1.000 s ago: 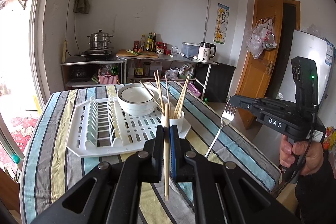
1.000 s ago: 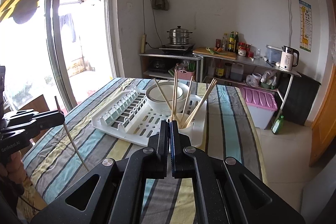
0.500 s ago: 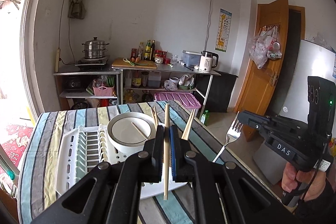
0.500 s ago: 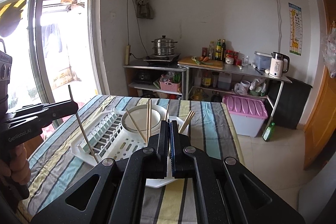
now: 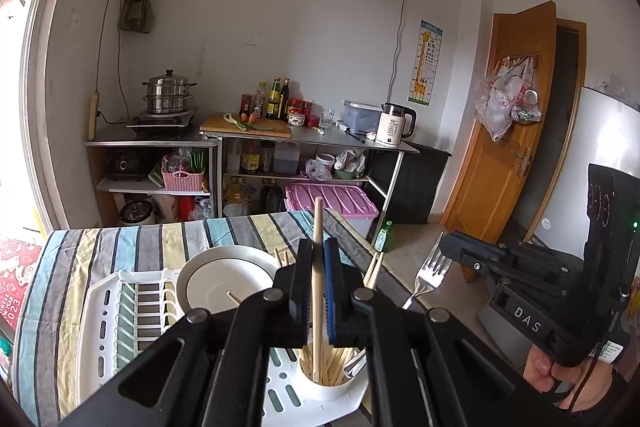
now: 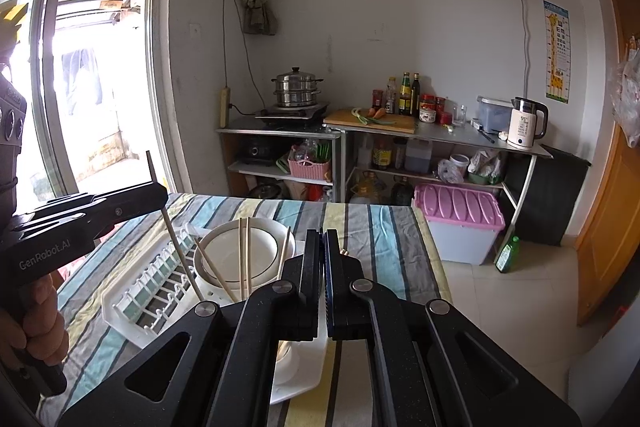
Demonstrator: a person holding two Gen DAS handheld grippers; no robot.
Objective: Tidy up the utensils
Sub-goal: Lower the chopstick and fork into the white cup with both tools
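My left gripper point(image 5: 317, 283) is shut on a wooden chopstick point(image 5: 317, 227), held upright right above a white utensil cup point(image 5: 328, 383) holding several chopsticks; the stick's lower end reaches into the cup. The cup stands on a white dish rack point(image 5: 120, 311) beside a white bowl point(image 5: 224, 279). My right gripper point(image 5: 444, 247) shows at the right, shut on a metal fork point(image 5: 430, 273) that points up. In the right wrist view the right gripper point(image 6: 323, 267) is shut and the fork is hidden; the left gripper point(image 6: 158, 193) holds its chopstick point(image 6: 176, 239) over the rack point(image 6: 148, 291).
A striped cloth covers the table point(image 5: 120, 239). Behind it stand metal shelves with a steamer pot point(image 5: 168, 95), bottles, a cutting board and a white kettle point(image 5: 394, 125). A pink-lidded bin point(image 5: 340, 203) sits on the floor. A wooden door point(image 5: 508, 131) is at the right.
Both grippers have moved forward over the rack. The left gripper's chopstick now hangs over the cup with its lower end inside. The fork stays gripped at the right.
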